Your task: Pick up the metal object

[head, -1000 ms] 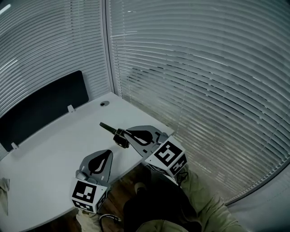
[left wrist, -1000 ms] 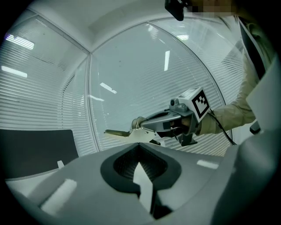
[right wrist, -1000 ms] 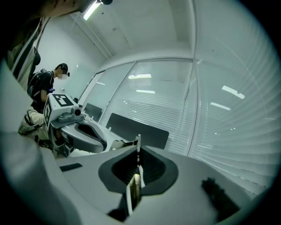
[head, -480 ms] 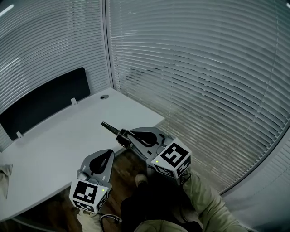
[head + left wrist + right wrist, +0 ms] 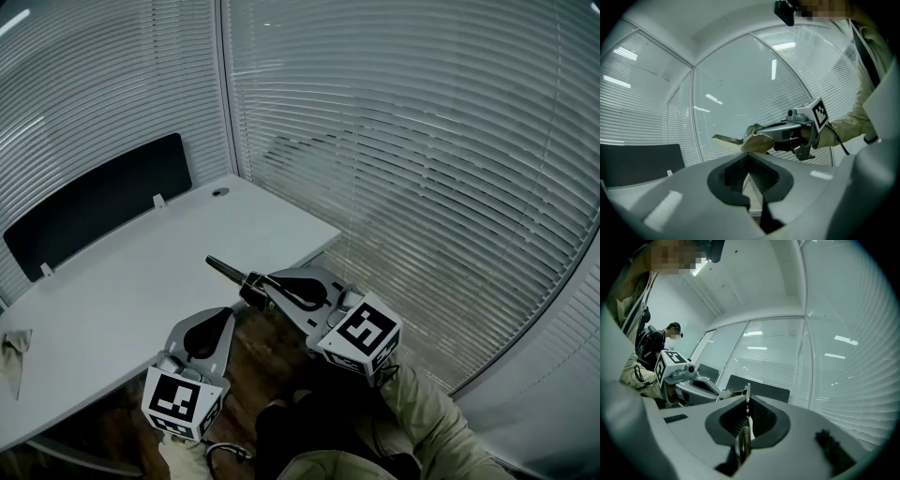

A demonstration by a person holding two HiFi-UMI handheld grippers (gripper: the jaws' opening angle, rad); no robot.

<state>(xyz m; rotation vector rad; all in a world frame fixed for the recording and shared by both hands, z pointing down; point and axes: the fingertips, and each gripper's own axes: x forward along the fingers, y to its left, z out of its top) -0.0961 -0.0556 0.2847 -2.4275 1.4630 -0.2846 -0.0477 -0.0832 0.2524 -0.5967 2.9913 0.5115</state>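
Observation:
The metal object is a dark, slim flat piece that sticks out from my right gripper, which is shut on it in the air over the white desk's near edge. In the right gripper view the metal object stands edge-on between the shut pads. The left gripper view shows it as a brass-coloured blade ahead of the right gripper. My left gripper hangs lower and nearer me, off the desk, shut with nothing in it.
A black partition panel stands along the desk's far side, with a cable grommet in the corner. A crumpled cloth lies at the desk's left. Slatted blinds wall the right side. Another person stands far off.
Both grippers have drawn back from over the desk toward my body, and the desk now looks farther away. The right gripper keeps its hold on the metal object.

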